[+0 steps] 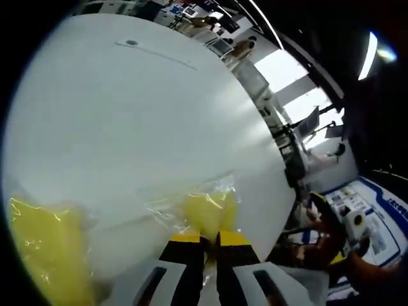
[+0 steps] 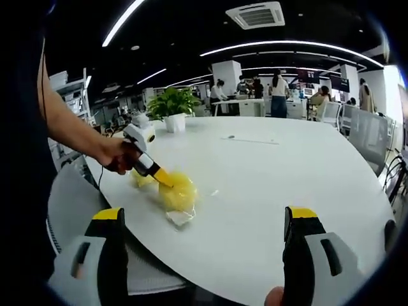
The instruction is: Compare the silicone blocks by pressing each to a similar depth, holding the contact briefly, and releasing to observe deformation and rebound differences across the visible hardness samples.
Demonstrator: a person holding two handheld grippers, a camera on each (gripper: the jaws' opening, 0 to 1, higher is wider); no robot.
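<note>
A yellow silicone block (image 1: pixel 210 209) wrapped in clear plastic lies on the white table (image 1: pixel 140 115). My left gripper (image 1: pixel 209 237) is shut, and its yellow-tipped jaws press against the block's near side. A second yellow block (image 1: pixel 44 248) in plastic sits blurred at the lower left. In the right gripper view, a hand holds the left gripper (image 2: pixel 167 183) slanted down onto the front block (image 2: pixel 178 192), with the other block (image 2: pixel 143 181) just behind it. My right gripper (image 2: pixel 205 220) hangs open over the table's near edge, well short of both blocks, nothing between its jaws.
A potted plant (image 2: pixel 172 105) stands at the table's far side, with a small cable (image 2: pixel 245 139) lying farther right. A grey chair (image 2: pixel 67 204) sits at the near left edge. People stand at desks in the background. The right gripper (image 1: pixel 354 224), in a hand, is off the table's right side.
</note>
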